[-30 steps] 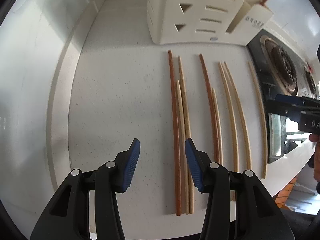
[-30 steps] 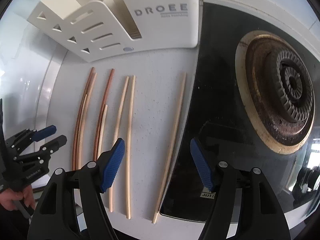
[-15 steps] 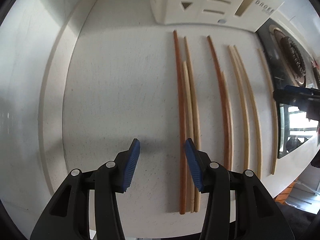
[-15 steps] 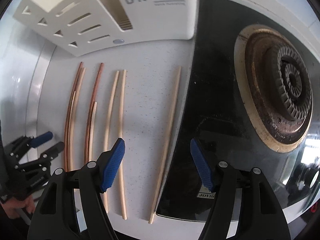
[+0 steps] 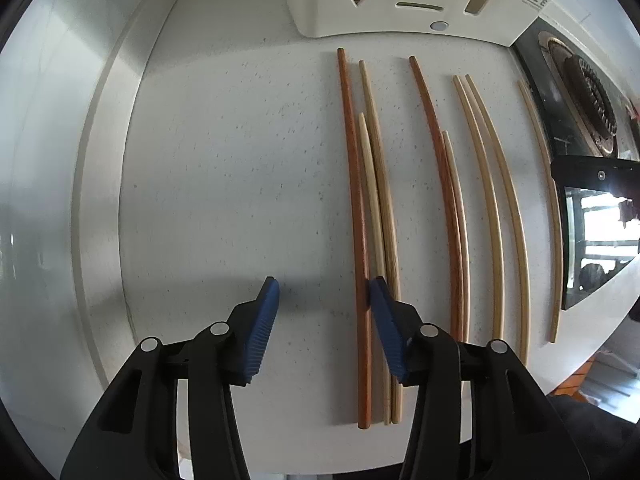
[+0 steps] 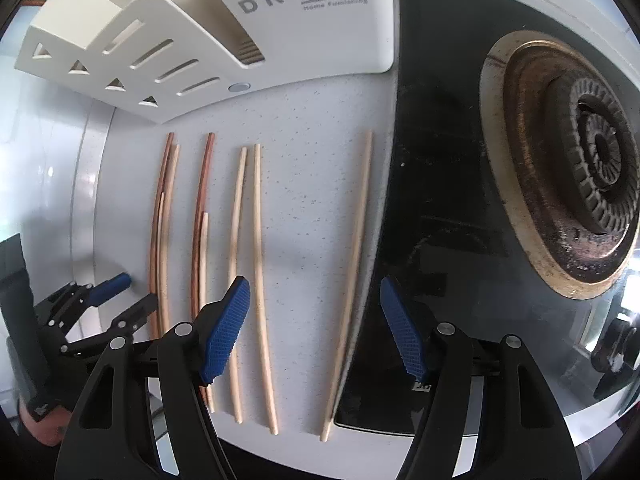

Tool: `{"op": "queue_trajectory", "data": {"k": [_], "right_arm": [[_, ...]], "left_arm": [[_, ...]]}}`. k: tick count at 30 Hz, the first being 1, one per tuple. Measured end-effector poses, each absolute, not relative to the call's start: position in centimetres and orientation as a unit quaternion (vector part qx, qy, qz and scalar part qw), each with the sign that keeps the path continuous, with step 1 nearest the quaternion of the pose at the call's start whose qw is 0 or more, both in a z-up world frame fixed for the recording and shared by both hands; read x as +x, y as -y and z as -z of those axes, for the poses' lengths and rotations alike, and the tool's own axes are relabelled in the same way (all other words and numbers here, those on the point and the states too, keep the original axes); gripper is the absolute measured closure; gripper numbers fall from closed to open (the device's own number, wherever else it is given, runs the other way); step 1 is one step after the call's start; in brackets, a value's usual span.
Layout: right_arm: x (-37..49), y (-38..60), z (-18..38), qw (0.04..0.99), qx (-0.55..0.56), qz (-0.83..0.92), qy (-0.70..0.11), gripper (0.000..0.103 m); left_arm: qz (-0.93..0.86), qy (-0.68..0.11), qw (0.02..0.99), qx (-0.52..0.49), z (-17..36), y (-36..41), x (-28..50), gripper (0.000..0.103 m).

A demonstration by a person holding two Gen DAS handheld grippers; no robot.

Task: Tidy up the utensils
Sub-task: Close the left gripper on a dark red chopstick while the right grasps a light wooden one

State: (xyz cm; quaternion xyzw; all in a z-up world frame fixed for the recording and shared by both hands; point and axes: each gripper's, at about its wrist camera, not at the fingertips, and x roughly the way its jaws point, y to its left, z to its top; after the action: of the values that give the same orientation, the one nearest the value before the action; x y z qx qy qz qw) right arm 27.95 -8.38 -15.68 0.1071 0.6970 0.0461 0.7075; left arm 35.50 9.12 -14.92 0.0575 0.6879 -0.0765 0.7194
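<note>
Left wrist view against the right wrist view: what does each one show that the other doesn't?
Only the left wrist view shows the left gripper from behind, jaws open over bare counter beside the dark chopstick.

Only the right wrist view shows the whole stove burner and the right gripper open above the lone pale chopstick.

Both show the row of chopsticks and the white holder.

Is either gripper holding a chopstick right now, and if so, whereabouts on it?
Neither. The left gripper and right gripper both stand open above the chopsticks, with no stick pinched between the pads.
</note>
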Motion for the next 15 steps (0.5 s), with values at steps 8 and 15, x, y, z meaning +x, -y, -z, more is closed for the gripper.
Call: {"op": "queue_trajectory", "data": {"k": [8,15], "right_arm": [[27.5,8.3,15.8,0.695,0.118,-0.047,-0.708,0.046],[27.3,7.9,16.7,0.683,0.121,-0.042,-0.719,0.048]], "left_arm": [[0.071,-0.687,0.721,0.050,15.0,-9.3,35.9,0.068],[0.077,-0.688,0.720,0.046,14.8,-10.5,36.0,0.070]]}}
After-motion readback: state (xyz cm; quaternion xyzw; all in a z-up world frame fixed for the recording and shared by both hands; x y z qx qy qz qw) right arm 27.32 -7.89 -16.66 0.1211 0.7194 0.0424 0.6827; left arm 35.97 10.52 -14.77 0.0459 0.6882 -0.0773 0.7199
